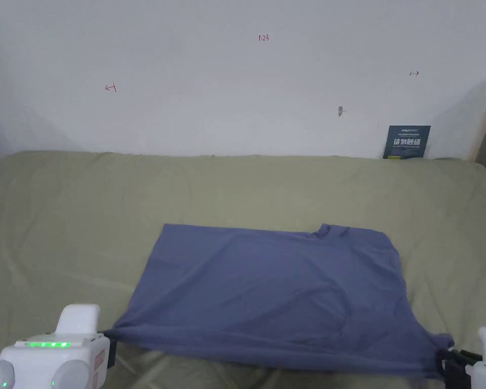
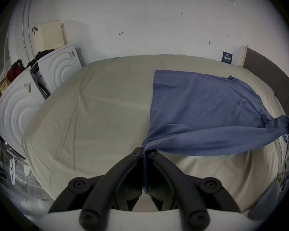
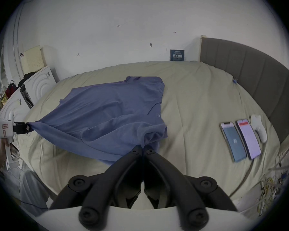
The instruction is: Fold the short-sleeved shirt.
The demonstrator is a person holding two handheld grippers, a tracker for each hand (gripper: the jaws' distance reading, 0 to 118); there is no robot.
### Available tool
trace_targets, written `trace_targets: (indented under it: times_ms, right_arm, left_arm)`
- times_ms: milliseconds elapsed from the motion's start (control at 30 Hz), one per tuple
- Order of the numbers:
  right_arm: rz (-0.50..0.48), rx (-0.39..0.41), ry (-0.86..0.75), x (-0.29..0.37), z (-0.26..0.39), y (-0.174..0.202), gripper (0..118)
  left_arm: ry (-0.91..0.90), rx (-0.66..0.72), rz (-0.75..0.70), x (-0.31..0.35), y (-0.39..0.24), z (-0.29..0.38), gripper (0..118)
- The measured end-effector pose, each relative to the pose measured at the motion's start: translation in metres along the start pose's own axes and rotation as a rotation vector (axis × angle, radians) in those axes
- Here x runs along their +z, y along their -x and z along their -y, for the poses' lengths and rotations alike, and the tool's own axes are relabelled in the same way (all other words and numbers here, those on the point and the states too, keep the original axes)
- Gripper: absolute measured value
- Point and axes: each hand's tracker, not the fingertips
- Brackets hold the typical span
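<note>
Shirt [image 1: 272,294], blue and short-sleeved, lies spread on a bed covered in a pale olive sheet [image 1: 237,187], with its near edge lifted off the sheet and stretched between the two grippers. Nearest the person, the left gripper [image 2: 146,153] has its black jaws closed tight on the near left corner of the cloth, a thin strip of fabric running down between them. The right gripper [image 3: 143,148] pinches the near right corner the same way, jaws pressed together with a bunch of fabric gathered just above the tips. From the right gripper view, a hand [image 3: 0,149] grips the white handle of the left gripper at the far left. Between the two corners the hem sags slightly, and the sheet shows beneath it. Farther back, the body of the shirt rests flat on the bed, with the collar at the far right corner. To the right of the shirt, well apart, two phones [image 3: 240,140] lie side by side with a white controller [image 3: 259,128] just beside them. Beyond the bed, a dark card [image 1: 406,142] leans against the white wall [image 1: 237,76].
</note>
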Motion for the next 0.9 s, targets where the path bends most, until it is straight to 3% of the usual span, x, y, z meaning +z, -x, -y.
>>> trace_targets:
  times_ms: [233, 567, 600, 633, 667, 700, 733, 767, 800, 900]
  right_arm:
    - [-0.002, -0.078, 0.022, 0.025, 0.041, -0.009, 3]
    - [0.013, -0.082, 0.088, 0.018, 0.059, -0.011, 4]
    - [0.012, -0.084, 0.092, 0.017, 0.059, -0.011, 6]
    - [0.010, -0.088, 0.098, 0.015, 0.058, -0.012, 24]
    - [0.023, -0.094, 0.109, 0.014, 0.058, -0.010, 58]
    - [0.062, -0.094, 0.120, 0.013, 0.057, -0.010, 98]
    - [0.067, -0.099, 0.127, 0.012, 0.057, -0.011, 118]
    - [0.063, -0.106, 0.123, 0.013, 0.057, -0.013, 116]
    - [0.072, -0.132, 0.025, 0.016, 0.055, -0.016, 116]
    - [0.079, -0.108, 0.092, 0.014, 0.050, -0.017, 116]
  left_arm:
    - [0.001, 0.036, 0.038, 0.037, 0.013, 0.038, 0]
    - [0.067, 0.057, 0.075, 0.033, 0.017, 0.056, 0]
    - [0.067, 0.051, 0.073, 0.033, 0.017, 0.057, 0]
    - [0.063, 0.044, 0.073, 0.035, 0.015, 0.058, 2]
    - [0.067, 0.035, 0.076, 0.035, 0.015, 0.058, 9]
    - [0.068, 0.034, 0.083, 0.035, 0.015, 0.059, 34]
    - [0.076, 0.033, 0.086, 0.034, 0.016, 0.059, 97]
    - [0.113, 0.028, 0.089, 0.032, 0.016, 0.059, 118]
    - [0.172, 0.025, 0.088, 0.028, 0.015, 0.061, 114]
    - [0.141, 0.010, 0.111, 0.039, 0.021, 0.062, 116]
